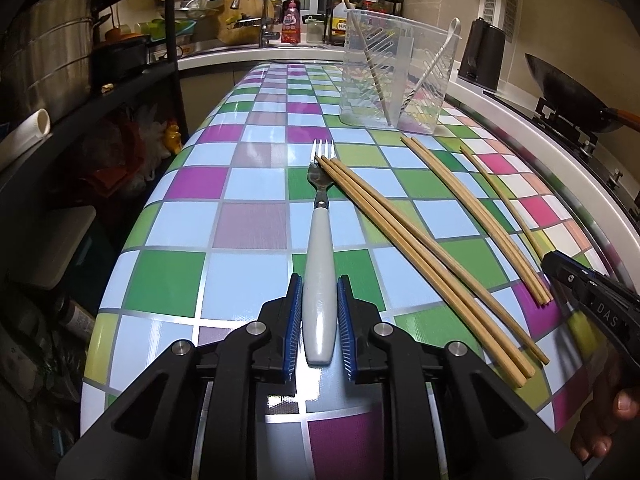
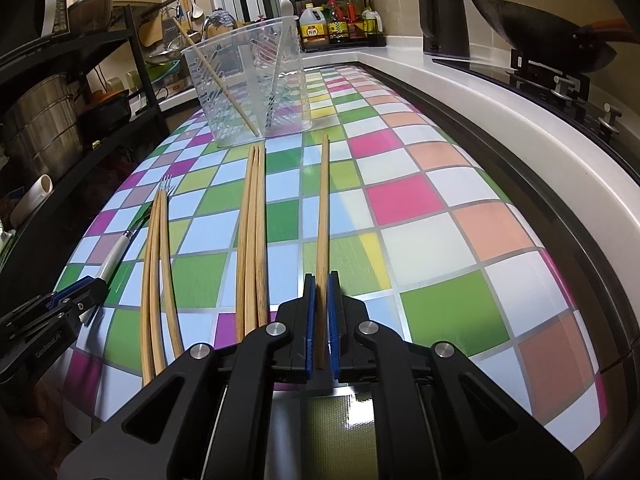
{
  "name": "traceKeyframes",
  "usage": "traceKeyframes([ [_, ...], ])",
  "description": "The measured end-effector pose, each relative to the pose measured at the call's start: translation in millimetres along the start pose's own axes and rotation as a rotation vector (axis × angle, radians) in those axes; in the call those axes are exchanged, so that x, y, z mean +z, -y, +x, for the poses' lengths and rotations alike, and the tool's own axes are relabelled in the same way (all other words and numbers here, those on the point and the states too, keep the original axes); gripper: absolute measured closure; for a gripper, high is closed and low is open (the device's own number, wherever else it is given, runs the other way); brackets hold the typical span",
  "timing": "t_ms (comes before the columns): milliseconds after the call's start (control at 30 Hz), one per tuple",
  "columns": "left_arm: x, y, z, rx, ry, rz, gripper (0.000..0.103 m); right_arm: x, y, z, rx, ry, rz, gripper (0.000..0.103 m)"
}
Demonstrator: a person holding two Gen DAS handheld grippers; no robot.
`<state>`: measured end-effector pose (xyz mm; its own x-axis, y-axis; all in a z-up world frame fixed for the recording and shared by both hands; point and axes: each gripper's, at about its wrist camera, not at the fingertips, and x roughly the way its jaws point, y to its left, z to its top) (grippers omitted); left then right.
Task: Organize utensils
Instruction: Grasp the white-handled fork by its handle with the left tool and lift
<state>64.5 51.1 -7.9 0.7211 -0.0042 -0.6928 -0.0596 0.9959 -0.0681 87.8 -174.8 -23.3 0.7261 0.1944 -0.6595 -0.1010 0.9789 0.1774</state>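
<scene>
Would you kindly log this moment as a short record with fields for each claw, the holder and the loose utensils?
left claw: straddles the white handle of the fork, pads beside it, contact unclear
right claw: shut on single chopstick
holder: clear plastic, upright, holds one chopstick and a white utensil
loose on table: group of three chopsticks with tips over the fork, another chopstick group
surface: checkered tablecloth

The table (image 1: 248, 224) wears a chequered cloth of blue, green, purple and pink. On it lie a white-handled fork (image 1: 319, 248), three chopstick groups (image 1: 420, 256), and a clear utensil holder (image 1: 396, 76).
</scene>
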Motion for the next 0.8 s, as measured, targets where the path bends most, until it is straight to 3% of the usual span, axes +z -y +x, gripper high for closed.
traceKeyframes([
  [600, 1.6, -2.1, -1.7, -0.021, -0.008, -0.022, 0.085, 0.0, -3.6, -0.6, -0.017, 0.022, -0.023, 0.097],
  [800, 13.2, -1.0, -15.3, -0.037, 0.015, -0.016, 0.085, 18.9, -6.6, -19.9, -0.017, 0.091, -0.057, 0.097],
])
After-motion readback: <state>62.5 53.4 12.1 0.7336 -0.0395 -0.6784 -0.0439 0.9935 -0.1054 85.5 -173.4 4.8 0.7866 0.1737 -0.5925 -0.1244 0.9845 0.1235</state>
